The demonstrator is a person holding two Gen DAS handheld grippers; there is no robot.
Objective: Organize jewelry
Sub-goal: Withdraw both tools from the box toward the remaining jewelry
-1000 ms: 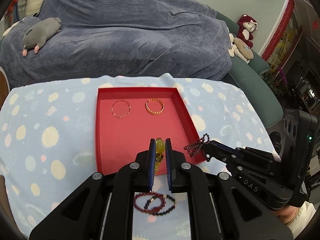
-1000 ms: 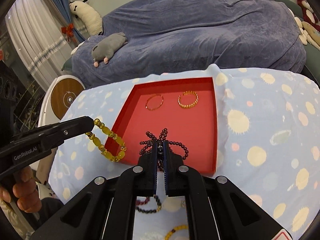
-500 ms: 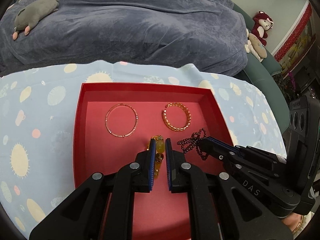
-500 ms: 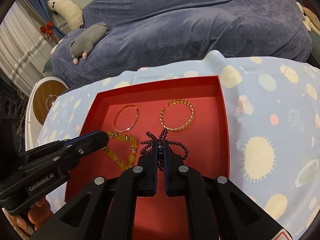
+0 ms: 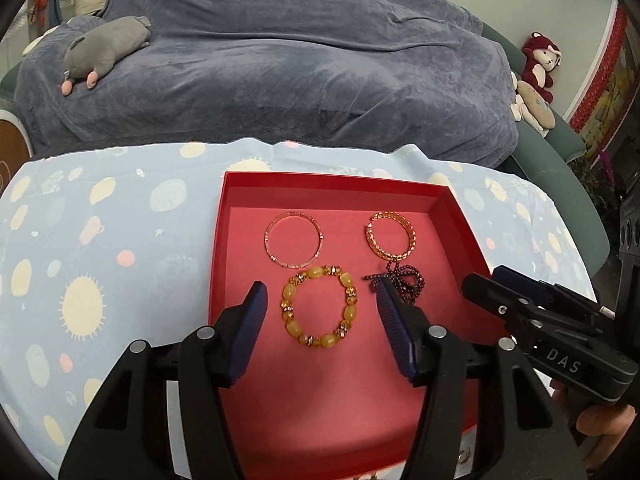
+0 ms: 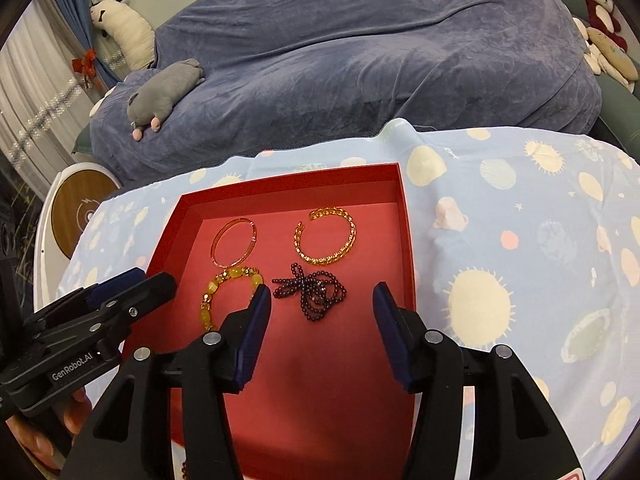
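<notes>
A red tray (image 5: pixel 218 248) holds a thin rose-gold bangle (image 5: pixel 293 240), a gold chain bracelet (image 5: pixel 390 235), a yellow bead bracelet (image 5: pixel 320 311) and a tangled dark bead bracelet (image 5: pixel 404 280). My left gripper (image 5: pixel 320 288) hangs over the yellow bracelet. Its jaws are opening, and the bracelet lies flat on the tray floor below them, untouched. My right gripper (image 6: pixel 321 289) is over the dark beads (image 6: pixel 316 292), which lie loose between its opening jaws. Each gripper shows in the other's view: the right gripper (image 5: pixel 486 276) and the left gripper (image 6: pixel 154 276).
The tray rests on a light blue cloth with sun and planet prints (image 5: pixel 100 260). Behind it is a sofa under a blue-grey blanket (image 5: pixel 300 60) with a grey plush toy (image 5: pixel 104 44). A round white and wood object (image 6: pixel 76 216) stands left of the table.
Both grippers came down over the tray and their jaws spread apart. The yellow bracelet and the dark beads left the pads and now lie on the tray floor.
</notes>
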